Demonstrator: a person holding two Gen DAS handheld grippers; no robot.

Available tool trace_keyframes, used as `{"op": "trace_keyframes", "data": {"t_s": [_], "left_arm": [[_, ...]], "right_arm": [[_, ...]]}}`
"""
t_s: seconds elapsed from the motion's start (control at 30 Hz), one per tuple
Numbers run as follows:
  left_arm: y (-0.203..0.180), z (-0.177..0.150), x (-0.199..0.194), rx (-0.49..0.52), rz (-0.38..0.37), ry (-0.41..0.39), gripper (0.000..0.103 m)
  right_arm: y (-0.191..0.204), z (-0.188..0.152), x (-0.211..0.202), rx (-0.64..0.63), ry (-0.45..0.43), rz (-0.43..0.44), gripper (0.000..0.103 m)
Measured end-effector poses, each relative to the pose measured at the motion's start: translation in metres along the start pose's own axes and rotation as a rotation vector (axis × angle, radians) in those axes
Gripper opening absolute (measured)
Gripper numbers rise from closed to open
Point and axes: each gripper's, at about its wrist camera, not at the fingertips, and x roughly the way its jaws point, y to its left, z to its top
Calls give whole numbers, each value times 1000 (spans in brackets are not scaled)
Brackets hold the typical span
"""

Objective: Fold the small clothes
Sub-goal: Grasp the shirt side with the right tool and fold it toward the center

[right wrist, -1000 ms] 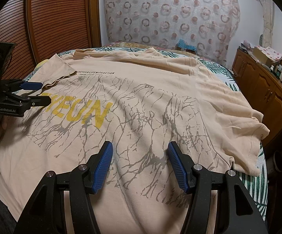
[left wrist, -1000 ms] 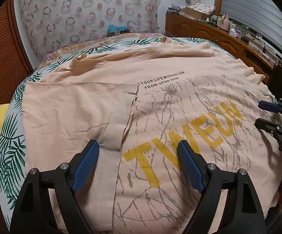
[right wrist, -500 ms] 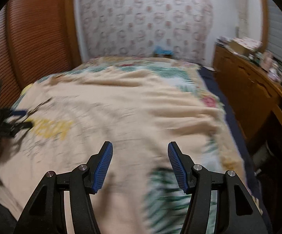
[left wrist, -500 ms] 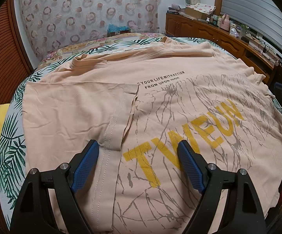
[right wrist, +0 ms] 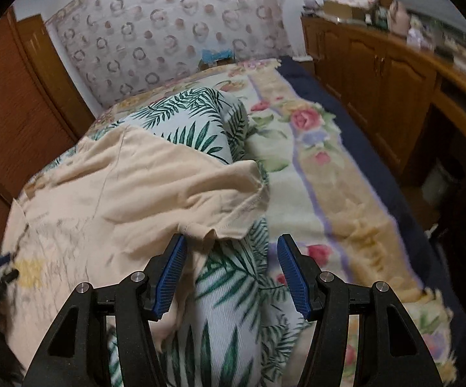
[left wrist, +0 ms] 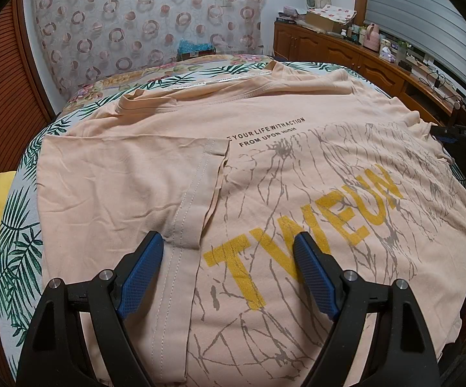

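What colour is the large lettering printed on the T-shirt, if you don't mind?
Yellow lettering on the peach T-shirt, clearest in the left wrist view.

Your left wrist camera looks down and forward along its fingers (left wrist: 144,269), close above the peach T-shirt (left wrist: 265,148), facing the patterned curtain (left wrist: 142,25). Your right wrist camera tilts down past its fingers (right wrist: 171,275) at the shirt's sleeve edge (right wrist: 200,193) and the leaf-print cover (right wrist: 226,306). Both views share the shirt, curtain and wooden cabinets (left wrist: 346,53).
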Motion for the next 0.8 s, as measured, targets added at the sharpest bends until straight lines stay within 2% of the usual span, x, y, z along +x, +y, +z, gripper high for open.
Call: {"op": "trace_keyframes", "data": {"t_s": [0.17, 0.23, 0.3, 0.4, 0.53, 0.67, 0.8], "left_arm": [[0, -2, -6, -19, -23, -23, 84], [0, -4, -15, -38, -46, -56, 84], [-2, -6, -27, -48, -59, -95, 84], [-10, -9, -48, -44, -83, -150, 84], [-20, -12, -66, -26, -109, -176, 84], [-26, -16, -71, -26, -116, -185, 84], [-24, -16, -72, -35, -109, -192, 84]], "right_arm": [[-6, 12, 14, 9, 37, 28, 60], [-2, 13, 17, -9, 42, 21, 52], [4, 14, 17, -44, 34, 10, 39], [18, 14, 16, -118, 6, -47, 25], [28, 13, 12, -172, -47, -64, 8], [37, 15, 0, -201, -124, -49, 7], [61, 16, -13, -262, -174, 2, 6]]}}
